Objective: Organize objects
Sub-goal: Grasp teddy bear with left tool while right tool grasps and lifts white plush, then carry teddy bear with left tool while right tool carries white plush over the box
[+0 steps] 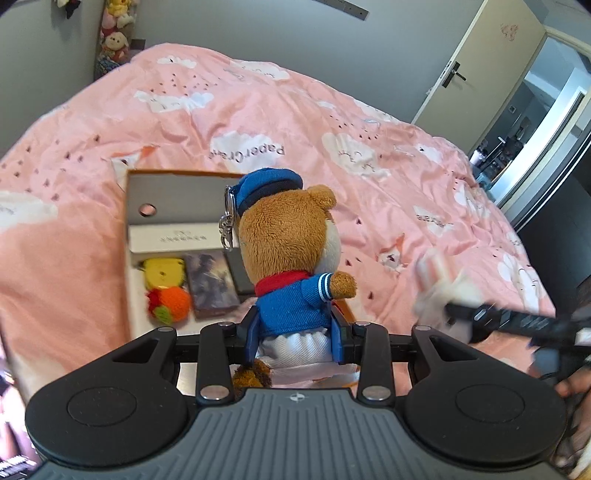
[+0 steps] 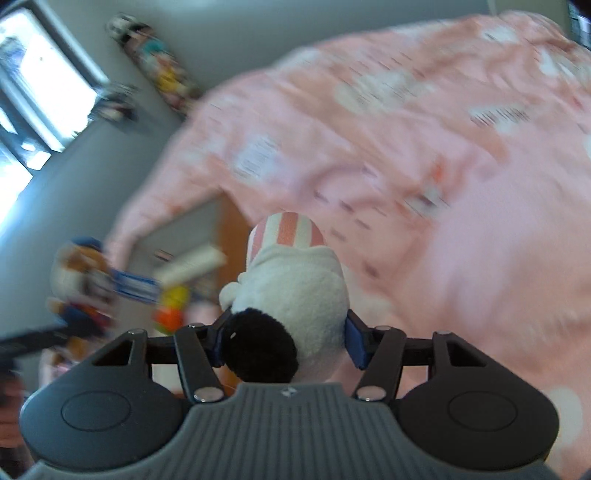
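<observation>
The bed [image 1: 332, 122] fills both views. On it, left of centre in my left view, lies the open box [image 1: 177, 192], just beyond my left gripper [image 1: 295, 332], whose jaws clamp an upright bear [image 1: 291, 258]. My right gripper [image 2: 288, 339] grips a white plush [image 2: 299, 284], box to its left.

A pink quilted bedspread printed with white clouds [image 1: 332, 122] covered the bed beneath grey walls. A column of small stuffed toys [image 1: 114, 33] hung in the far corner, and a cream door with a black handle [image 1: 476, 70] stood open beside a bright doorway.
</observation>
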